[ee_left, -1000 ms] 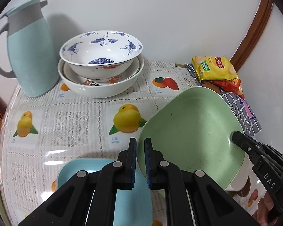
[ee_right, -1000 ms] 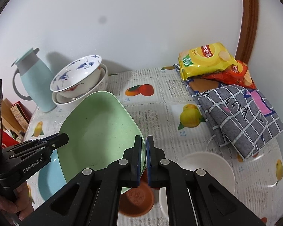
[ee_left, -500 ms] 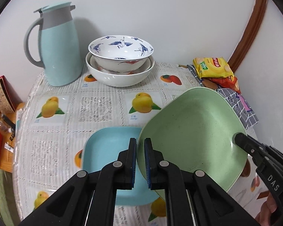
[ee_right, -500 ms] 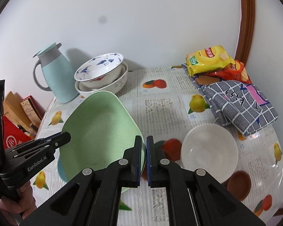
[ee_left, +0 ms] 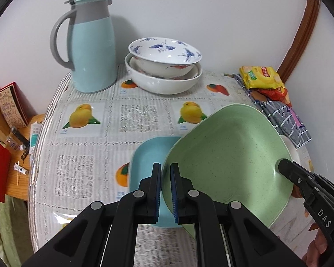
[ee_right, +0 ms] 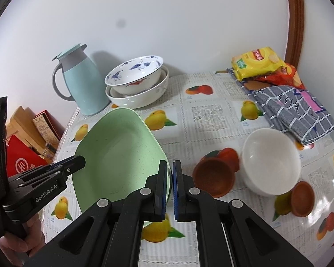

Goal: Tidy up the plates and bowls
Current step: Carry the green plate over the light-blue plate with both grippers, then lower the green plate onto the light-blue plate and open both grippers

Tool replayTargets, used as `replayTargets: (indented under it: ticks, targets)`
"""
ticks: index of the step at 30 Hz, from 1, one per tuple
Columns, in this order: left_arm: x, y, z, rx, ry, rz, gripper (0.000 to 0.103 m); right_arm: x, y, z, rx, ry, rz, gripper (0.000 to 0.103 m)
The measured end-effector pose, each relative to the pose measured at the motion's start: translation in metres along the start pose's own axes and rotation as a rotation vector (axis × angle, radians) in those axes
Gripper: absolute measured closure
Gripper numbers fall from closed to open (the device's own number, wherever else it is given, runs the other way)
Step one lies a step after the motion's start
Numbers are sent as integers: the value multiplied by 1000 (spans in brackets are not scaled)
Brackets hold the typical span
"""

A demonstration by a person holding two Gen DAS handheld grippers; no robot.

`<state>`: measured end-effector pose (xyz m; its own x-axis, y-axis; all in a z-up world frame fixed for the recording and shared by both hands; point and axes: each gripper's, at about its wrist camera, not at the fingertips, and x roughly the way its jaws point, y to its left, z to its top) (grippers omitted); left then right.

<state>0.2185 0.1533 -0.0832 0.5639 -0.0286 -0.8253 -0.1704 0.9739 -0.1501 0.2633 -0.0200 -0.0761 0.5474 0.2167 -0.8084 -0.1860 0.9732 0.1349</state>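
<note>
A pale green square plate [ee_left: 229,160] [ee_right: 118,146] hangs tilted above the table, held at two opposite rims. My left gripper [ee_left: 165,173] is shut on its near-left rim, and the left gripper [ee_right: 78,162] also shows in the right wrist view. My right gripper [ee_right: 170,171] is shut on the opposite rim; in the left wrist view the right gripper [ee_left: 285,166] is at the plate's right edge. A light blue plate [ee_left: 147,155] lies on the table, partly under the green one. Two nested blue-and-white bowls [ee_left: 164,64] [ee_right: 135,80] stand by the wall.
A light blue jug [ee_left: 93,44] [ee_right: 82,80] stands left of the nested bowls. A white bowl [ee_right: 271,158] and two small brown bowls [ee_right: 213,175] [ee_right: 304,198] sit right of the green plate. Snack bags [ee_right: 258,63] and a checked cloth [ee_right: 294,111] lie far right. Boxes [ee_left: 9,106] sit beyond the table's left edge.
Both grippers carried the green plate back from the wall and to the left. The blue plate now shows under it, and the white and brown bowls have cleared to its right.
</note>
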Motion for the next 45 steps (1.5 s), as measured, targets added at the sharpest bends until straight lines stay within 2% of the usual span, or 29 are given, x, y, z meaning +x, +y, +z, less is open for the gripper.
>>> replayTargets:
  ticks: [12, 20, 31, 37, 43, 45]
  targets:
    - [33, 34, 7, -13, 42, 32, 94, 45, 26, -2, 17, 47, -3, 98]
    - [51, 42, 12, 16, 59, 46, 94, 67, 34, -10, 16, 91, -14, 98]
    - [68, 44, 16, 11, 52, -5, 92, 67, 44, -22, -49, 116, -69, 96]
    - [71, 45, 16, 2, 44, -28, 91, 69, 45, -31, -76, 146, -57, 92]
    - [68, 42, 15, 17, 50, -19, 91, 64, 44, -35, -118, 159, -13, 85]
    - [65, 41, 14, 18, 48, -15, 87, 59, 43, -36, -132, 145, -23, 79]
